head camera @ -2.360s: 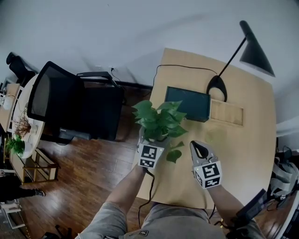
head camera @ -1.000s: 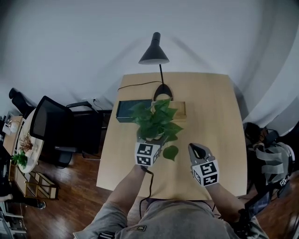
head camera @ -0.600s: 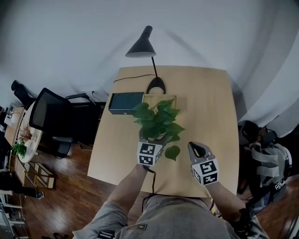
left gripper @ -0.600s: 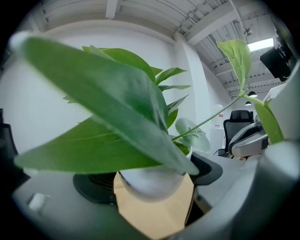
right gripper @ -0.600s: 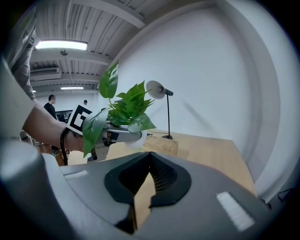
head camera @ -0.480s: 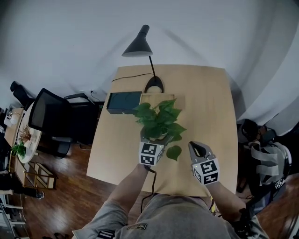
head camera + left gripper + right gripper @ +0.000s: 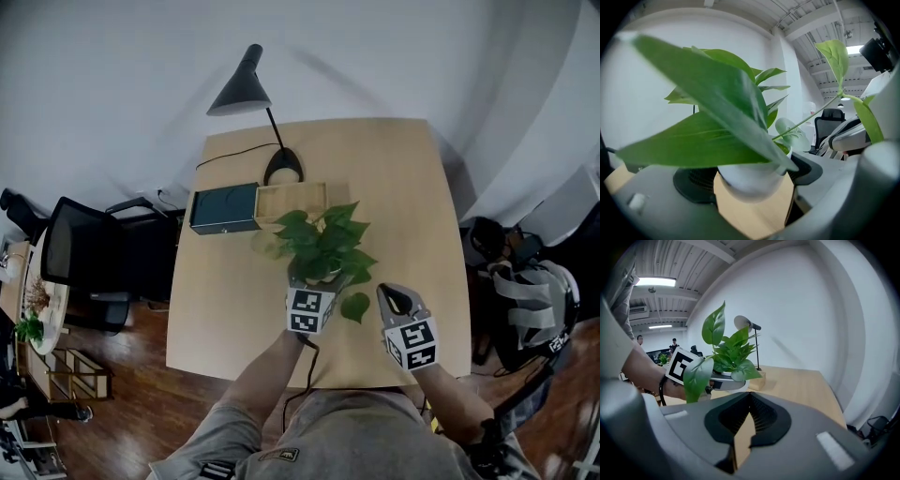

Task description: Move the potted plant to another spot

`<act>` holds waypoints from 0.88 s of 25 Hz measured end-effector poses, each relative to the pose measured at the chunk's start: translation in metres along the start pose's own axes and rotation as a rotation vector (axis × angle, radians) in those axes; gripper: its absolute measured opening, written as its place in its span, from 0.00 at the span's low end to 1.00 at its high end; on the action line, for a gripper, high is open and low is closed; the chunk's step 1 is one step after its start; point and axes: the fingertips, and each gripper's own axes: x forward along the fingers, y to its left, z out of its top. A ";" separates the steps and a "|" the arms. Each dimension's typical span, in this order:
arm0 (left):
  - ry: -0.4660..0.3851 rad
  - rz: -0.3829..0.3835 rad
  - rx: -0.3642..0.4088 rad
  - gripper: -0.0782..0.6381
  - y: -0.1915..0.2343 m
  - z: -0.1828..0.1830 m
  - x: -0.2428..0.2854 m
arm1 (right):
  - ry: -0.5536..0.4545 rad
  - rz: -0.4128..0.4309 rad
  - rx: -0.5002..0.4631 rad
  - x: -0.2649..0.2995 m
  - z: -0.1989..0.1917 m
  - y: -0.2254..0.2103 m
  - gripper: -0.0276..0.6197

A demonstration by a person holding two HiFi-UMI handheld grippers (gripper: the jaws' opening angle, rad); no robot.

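Observation:
The potted plant (image 7: 323,246) has broad green leaves and a white pot (image 7: 750,180). My left gripper (image 7: 317,281) is shut on that pot, one jaw on each side, and holds it a little above the wooden table (image 7: 394,187) near its middle front. In the left gripper view (image 7: 750,185) leaves fill most of the picture. My right gripper (image 7: 394,298) hangs to the right of the plant, shut with nothing in it. The right gripper view (image 7: 740,437) shows the plant (image 7: 729,352) ahead to the left.
A black desk lamp (image 7: 239,89) stands at the table's far left. In front of it lie a dark green box (image 7: 223,208) and a wooden box (image 7: 291,202). A black office chair (image 7: 84,262) is left of the table, bags (image 7: 525,300) on the floor at right.
The plant in my left gripper has come away from the boxes, toward the table's front and right, and a little lower. My right gripper has moved along beside it.

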 end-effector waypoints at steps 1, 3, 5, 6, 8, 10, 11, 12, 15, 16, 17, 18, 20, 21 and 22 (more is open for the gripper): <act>0.005 -0.006 -0.001 0.75 -0.001 -0.003 0.004 | 0.005 -0.005 0.001 0.000 -0.002 -0.001 0.05; 0.012 -0.018 -0.004 0.75 -0.005 -0.009 0.011 | 0.016 -0.016 0.004 0.000 -0.005 -0.005 0.05; 0.021 -0.028 -0.006 0.75 -0.010 -0.014 0.016 | 0.032 -0.027 0.012 0.000 -0.011 -0.010 0.05; 0.029 -0.030 -0.007 0.75 -0.012 -0.018 0.019 | 0.040 -0.031 0.016 0.001 -0.015 -0.014 0.05; 0.050 -0.036 -0.011 0.75 -0.020 -0.031 0.029 | 0.056 -0.036 0.025 0.003 -0.028 -0.024 0.05; 0.066 -0.037 -0.006 0.75 -0.030 -0.045 0.043 | 0.071 -0.036 0.037 0.008 -0.047 -0.040 0.05; 0.072 -0.036 -0.002 0.75 -0.035 -0.052 0.050 | 0.079 -0.034 0.043 0.010 -0.056 -0.048 0.05; 0.079 -0.038 0.001 0.75 -0.040 -0.057 0.056 | 0.088 -0.032 0.047 0.012 -0.064 -0.054 0.05; 0.095 -0.045 -0.004 0.75 -0.046 -0.066 0.064 | 0.120 -0.031 0.053 0.018 -0.075 -0.063 0.05; 0.099 -0.047 -0.007 0.75 -0.045 -0.066 0.062 | 0.132 -0.034 0.055 0.019 -0.075 -0.062 0.05; 0.101 -0.049 -0.011 0.75 -0.042 -0.066 0.060 | 0.143 -0.036 0.057 0.020 -0.074 -0.060 0.05; 0.103 -0.051 -0.015 0.75 -0.040 -0.065 0.058 | 0.153 -0.039 0.059 0.021 -0.073 -0.058 0.05; 0.103 -0.052 -0.019 0.75 -0.038 -0.066 0.058 | 0.168 -0.042 0.062 0.021 -0.074 -0.057 0.05; 0.102 -0.051 -0.020 0.75 -0.039 -0.067 0.059 | 0.173 -0.043 0.062 0.021 -0.076 -0.059 0.05; 0.101 -0.050 -0.019 0.75 -0.041 -0.068 0.062 | 0.177 -0.044 0.062 0.020 -0.078 -0.062 0.05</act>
